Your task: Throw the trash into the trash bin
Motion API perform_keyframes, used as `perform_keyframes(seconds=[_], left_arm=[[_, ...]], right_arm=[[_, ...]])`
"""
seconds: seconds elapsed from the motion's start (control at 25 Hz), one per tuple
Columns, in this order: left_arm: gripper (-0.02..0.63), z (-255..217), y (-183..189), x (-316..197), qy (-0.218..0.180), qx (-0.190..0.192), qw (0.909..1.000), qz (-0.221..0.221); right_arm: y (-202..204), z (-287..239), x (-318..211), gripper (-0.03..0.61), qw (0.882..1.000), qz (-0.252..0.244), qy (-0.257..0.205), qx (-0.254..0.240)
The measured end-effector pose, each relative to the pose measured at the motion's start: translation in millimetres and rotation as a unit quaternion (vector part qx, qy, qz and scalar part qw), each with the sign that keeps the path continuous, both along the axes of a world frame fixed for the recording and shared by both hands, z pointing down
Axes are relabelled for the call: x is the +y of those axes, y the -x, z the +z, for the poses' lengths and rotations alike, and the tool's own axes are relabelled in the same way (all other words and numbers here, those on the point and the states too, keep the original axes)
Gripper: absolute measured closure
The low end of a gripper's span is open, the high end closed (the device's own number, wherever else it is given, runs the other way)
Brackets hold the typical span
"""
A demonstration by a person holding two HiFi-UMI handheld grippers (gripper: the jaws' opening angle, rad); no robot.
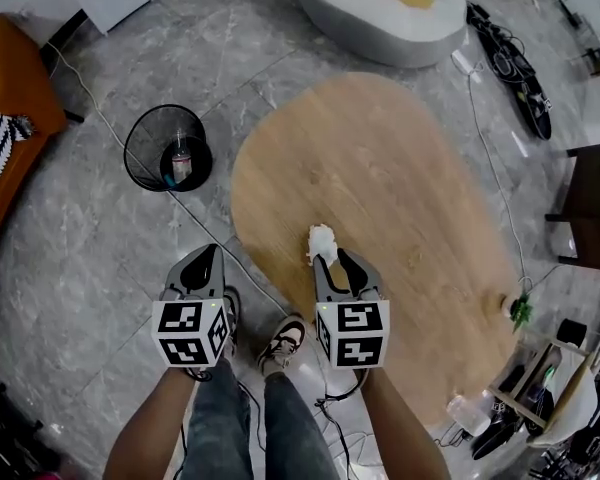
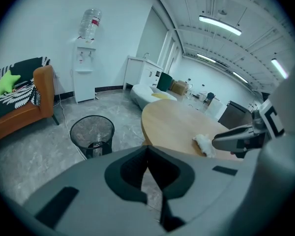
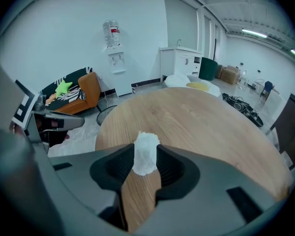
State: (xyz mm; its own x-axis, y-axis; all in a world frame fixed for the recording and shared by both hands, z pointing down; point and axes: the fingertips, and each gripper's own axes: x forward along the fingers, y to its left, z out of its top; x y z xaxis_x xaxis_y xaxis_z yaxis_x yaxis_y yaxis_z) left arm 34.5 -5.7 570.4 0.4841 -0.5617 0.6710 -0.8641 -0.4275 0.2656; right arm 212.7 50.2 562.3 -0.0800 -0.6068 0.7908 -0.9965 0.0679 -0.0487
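A white crumpled tissue (image 1: pixel 322 239) sits between the jaws of my right gripper (image 1: pixel 332 256), which is shut on it above the near edge of the oval wooden table (image 1: pixel 400 178). In the right gripper view the tissue (image 3: pixel 146 154) fills the gap between the pads. My left gripper (image 1: pixel 205 254) hangs over the floor left of the table, shut and empty, its tips touching (image 2: pixel 147 149). The black mesh trash bin (image 1: pixel 168 148) stands on the floor ahead and left, with a bottle (image 1: pixel 182 163) inside. The left gripper view shows the bin (image 2: pixel 92 132) straight ahead and the tissue (image 2: pixel 204 144) at right.
An orange sofa (image 1: pixel 10 88) stands at far left and a white seat (image 1: pixel 380 8) beyond the table. A white cable (image 1: pixel 100 118) crosses the floor by the bin. My shoes (image 1: pixel 285 340) are under the grippers. A water dispenser (image 2: pixel 84 73) stands against the wall.
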Motion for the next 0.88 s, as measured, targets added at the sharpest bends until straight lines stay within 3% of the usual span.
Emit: perform_keyframes(seconds=[0.44,0.88], left_arm=[[0.621,3,12,-9,-0.003,0.001,0.9999,-0.013],[0.621,10,26,-18,0.004,0.0,0.9998,-0.019]], right_arm=[[2,18,-3,0.437,1.0,-0.006,0.025,0.008],[7,26,-4,0.526,0.999,0.002,0.046,0.004]])
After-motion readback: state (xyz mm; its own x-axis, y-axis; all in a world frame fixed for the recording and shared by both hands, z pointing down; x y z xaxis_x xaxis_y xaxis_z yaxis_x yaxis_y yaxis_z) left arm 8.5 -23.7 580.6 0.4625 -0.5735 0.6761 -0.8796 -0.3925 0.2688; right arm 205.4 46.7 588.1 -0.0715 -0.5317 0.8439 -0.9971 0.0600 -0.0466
